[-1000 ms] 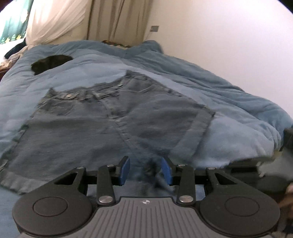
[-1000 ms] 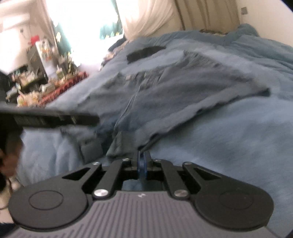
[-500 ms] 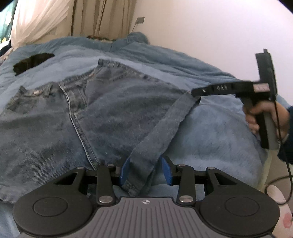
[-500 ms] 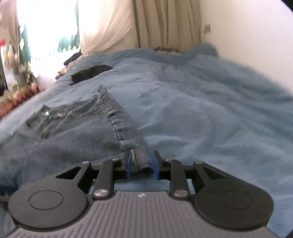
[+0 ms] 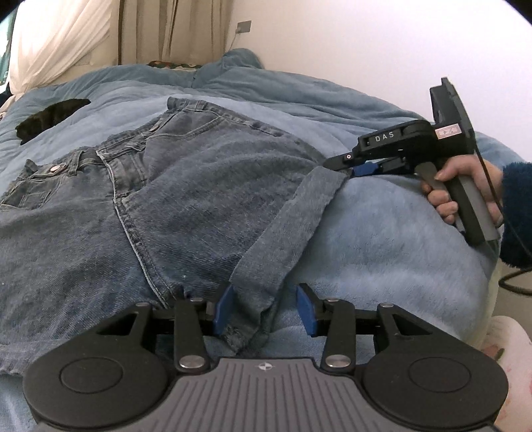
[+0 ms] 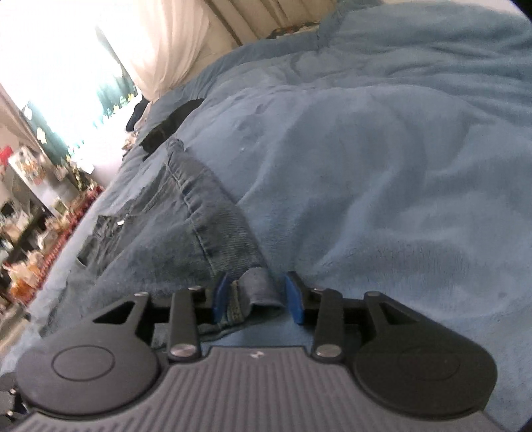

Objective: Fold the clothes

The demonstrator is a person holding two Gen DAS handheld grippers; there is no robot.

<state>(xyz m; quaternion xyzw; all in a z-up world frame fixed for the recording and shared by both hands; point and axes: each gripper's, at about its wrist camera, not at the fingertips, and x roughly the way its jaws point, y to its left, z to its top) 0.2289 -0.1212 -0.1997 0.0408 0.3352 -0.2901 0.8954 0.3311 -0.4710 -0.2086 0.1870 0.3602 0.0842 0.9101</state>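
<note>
Right tongs (image 6: 256, 295) released, gaping around shorts (image 5: 186, 206) hem; left tongs (image 5: 264, 309) opening astride cuff.

Home bedroom. Bed covered edge to edge by a blue fleece blanket (image 5: 382, 232), denim shorts (image 5: 159, 199) spread on it. Cream curtains (image 5: 66, 43) beyond the bed's far edge, wall outlet (image 5: 244, 26) on a plain white wall. Cluttered shelves (image 6: 30, 206) off the bed's left edge, bright window (image 6: 66, 50).
</note>
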